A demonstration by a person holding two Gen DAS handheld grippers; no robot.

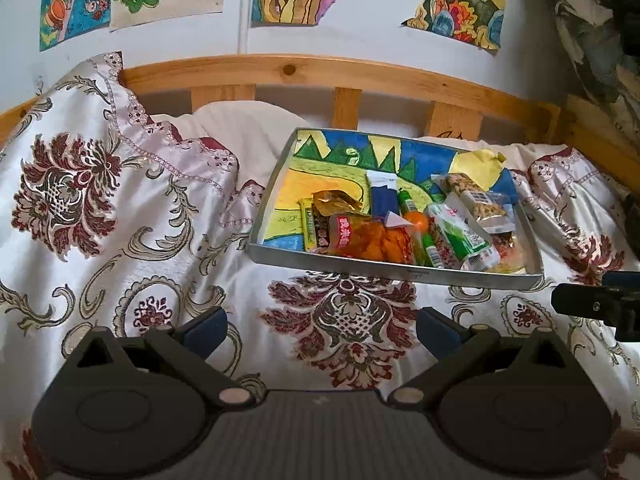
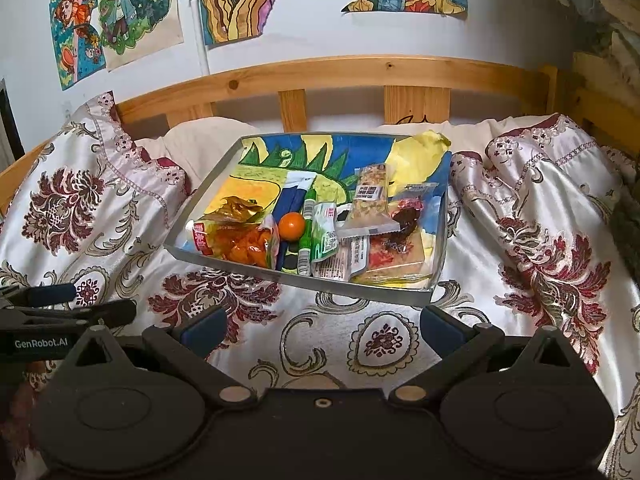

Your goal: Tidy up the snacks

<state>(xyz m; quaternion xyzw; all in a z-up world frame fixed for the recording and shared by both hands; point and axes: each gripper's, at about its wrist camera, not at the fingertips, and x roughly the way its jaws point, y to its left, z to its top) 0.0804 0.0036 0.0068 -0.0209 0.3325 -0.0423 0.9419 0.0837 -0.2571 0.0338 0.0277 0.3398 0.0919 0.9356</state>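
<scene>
Grippers wide apart in front of a tray full of snacks

Nearest the cameras, the left gripper (image 1: 322,326) and the right gripper (image 2: 320,326) both hover over the patterned bedspread (image 1: 120,240), jaws spread wide and holding nothing. They sit side by side, each one's tip showing at the edge of the other's view.

Just beyond them lies the tray (image 2: 304,282), a shallow grey box with a bright drawing lining its floor, resting on the bedspread. The snacks are crowded into the half of the tray nearest the grippers: an orange bag of chips (image 2: 240,242) at the tray's left front corner, a small orange ball (image 2: 291,225) beside it, a green stick pack (image 2: 306,236), a blue packet (image 2: 290,200) and several clear-wrapped bars (image 2: 370,200) toward the tray's right.

Behind the tray runs a wooden bed rail (image 2: 360,70), and above that, drawings (image 2: 240,0) hang on the wall.
</scene>
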